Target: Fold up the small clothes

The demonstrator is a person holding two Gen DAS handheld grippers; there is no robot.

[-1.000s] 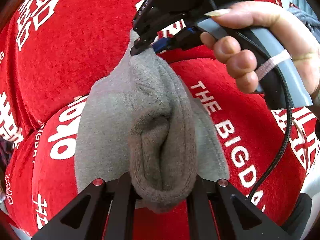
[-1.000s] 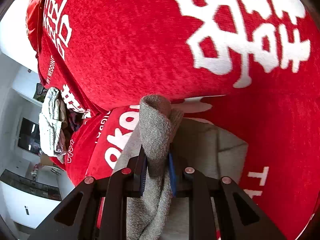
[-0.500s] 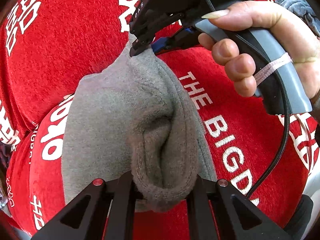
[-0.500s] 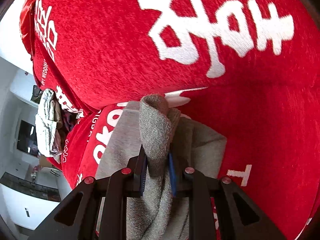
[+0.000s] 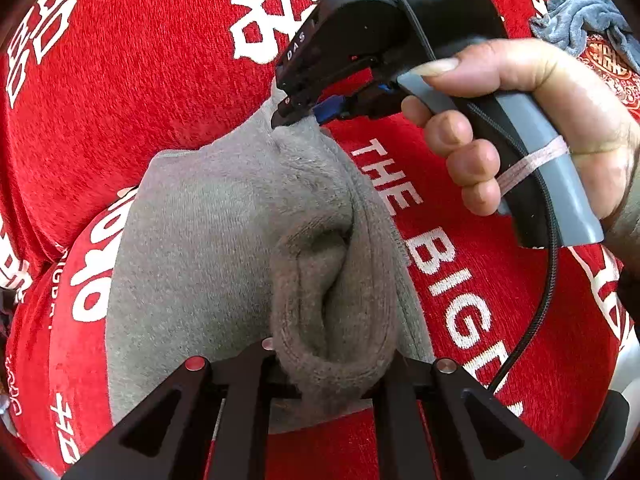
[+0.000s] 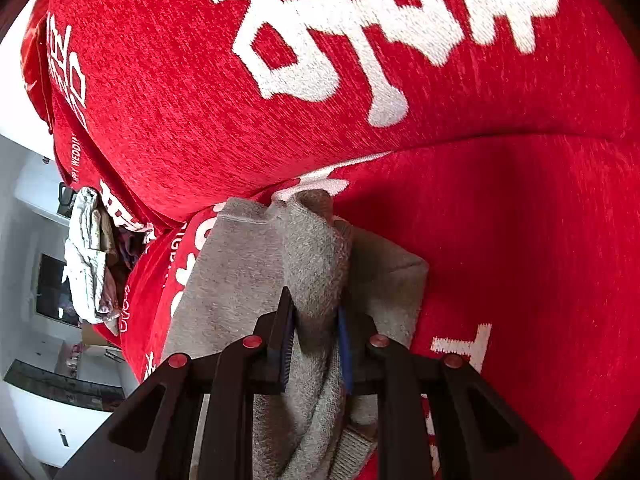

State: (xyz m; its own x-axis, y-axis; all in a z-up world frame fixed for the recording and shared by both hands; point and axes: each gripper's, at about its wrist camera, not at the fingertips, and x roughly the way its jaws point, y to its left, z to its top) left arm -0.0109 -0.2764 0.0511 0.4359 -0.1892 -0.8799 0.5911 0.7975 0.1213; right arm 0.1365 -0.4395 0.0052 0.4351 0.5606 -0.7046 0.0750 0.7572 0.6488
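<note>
two grippers, left gripper and right gripper, pinch one grey garment.

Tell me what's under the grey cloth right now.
Under the grey cloth lies the red blanket with white lettering, visible all around it. Whatever sits directly beneath is covered. Left gripper and right gripper each pinch one end.

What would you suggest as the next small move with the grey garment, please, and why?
Probably lower both ends onto the red cloth together. The left tool and right tool each pinch a bunched end of the grey garment, whose middle already lies on the cloth, so the fold looks ready to be laid flat.
</note>
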